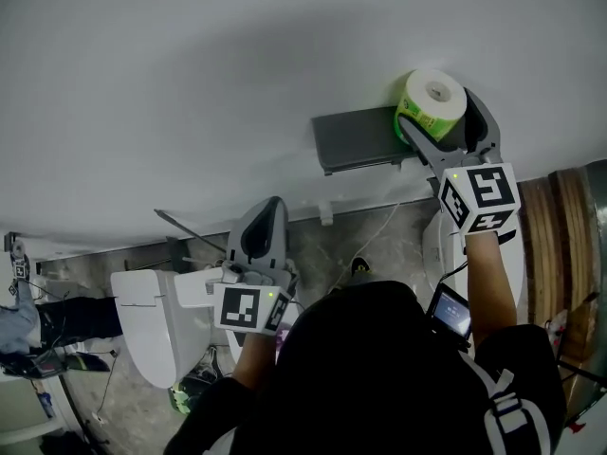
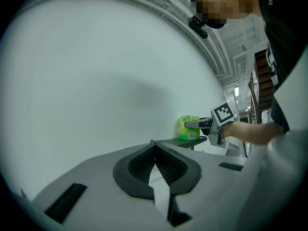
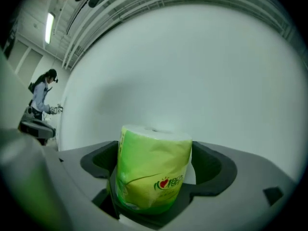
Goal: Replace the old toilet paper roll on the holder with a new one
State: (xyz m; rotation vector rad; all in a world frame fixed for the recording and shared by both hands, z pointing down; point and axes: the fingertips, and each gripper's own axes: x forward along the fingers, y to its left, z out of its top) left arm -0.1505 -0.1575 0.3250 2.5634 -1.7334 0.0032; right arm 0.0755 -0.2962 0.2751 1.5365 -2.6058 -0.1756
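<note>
A toilet paper roll in a green wrapper [image 1: 434, 98] stands upright on the right end of a dark wall shelf [image 1: 356, 138]. My right gripper [image 1: 436, 105] reaches level around it, one jaw on each side. In the right gripper view the roll [image 3: 154, 172] fills the space between the wide-spread jaws of that gripper [image 3: 159, 153], with dark gaps beside it and the pads not pressing. The left gripper view shows the same roll [image 2: 188, 127] on the shelf [image 2: 175, 142]. My left gripper [image 1: 268, 207] hangs lower and to the left, shut and empty, its tips [image 2: 154, 144] touching.
A white wall [image 1: 190, 83] fills the background. Below it a white toilet [image 1: 147, 325] stands on the grey floor. Wooden boards [image 1: 560, 216] run along the right edge. Another person [image 3: 43, 97] stands far off to the left in the right gripper view.
</note>
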